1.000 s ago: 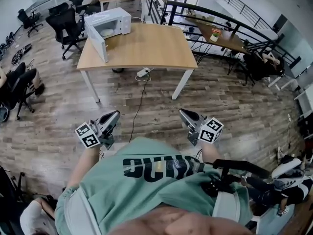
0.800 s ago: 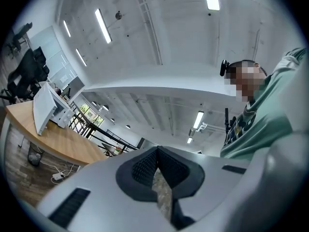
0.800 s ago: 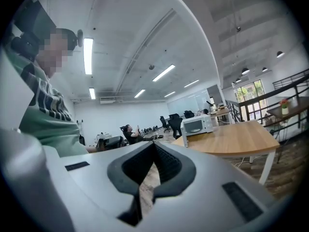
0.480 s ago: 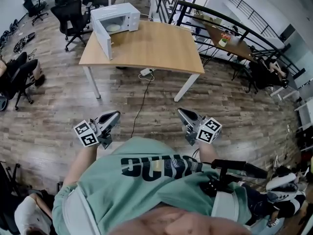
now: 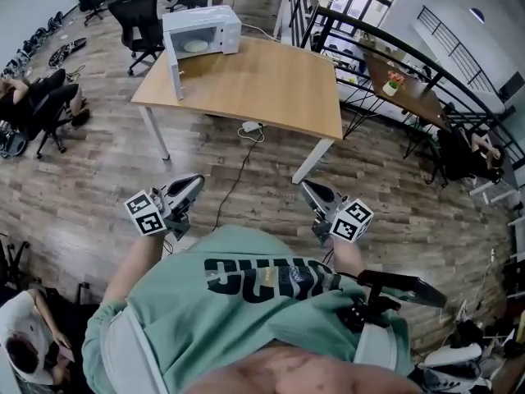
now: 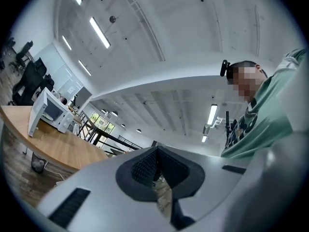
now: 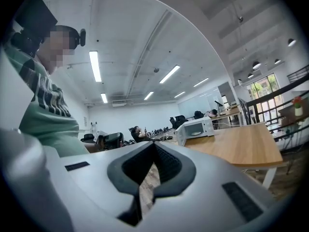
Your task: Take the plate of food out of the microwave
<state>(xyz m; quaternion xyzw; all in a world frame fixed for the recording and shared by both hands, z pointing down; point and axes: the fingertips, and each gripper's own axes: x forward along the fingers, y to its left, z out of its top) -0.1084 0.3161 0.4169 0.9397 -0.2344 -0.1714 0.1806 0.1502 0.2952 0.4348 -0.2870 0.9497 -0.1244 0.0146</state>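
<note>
A white microwave [image 5: 203,31] stands at the far left corner of a wooden table [image 5: 262,84], its door [image 5: 174,72] swung open. Inside it lies a pale plate of food [image 5: 195,46]. My left gripper [image 5: 197,180] and right gripper [image 5: 304,186] are held in front of my chest over the floor, well short of the table, both shut with nothing between the pads. The left gripper view has the microwave [image 6: 49,111] far off at the left, beyond my left gripper [image 6: 155,151]. The right gripper view has the microwave [image 7: 195,128] beyond my right gripper [image 7: 153,146].
A power strip and cable [image 5: 250,126] lie on the wood floor under the table. Black office chairs [image 5: 139,19] stand at the left and behind the microwave. A black railing [image 5: 385,43] runs at the right, and seated people [image 5: 37,97] are at the far left.
I have walked closer to the table: it and the microwave have slid down and right in the head view. Both grippers stay shut and keep their place before my chest.
</note>
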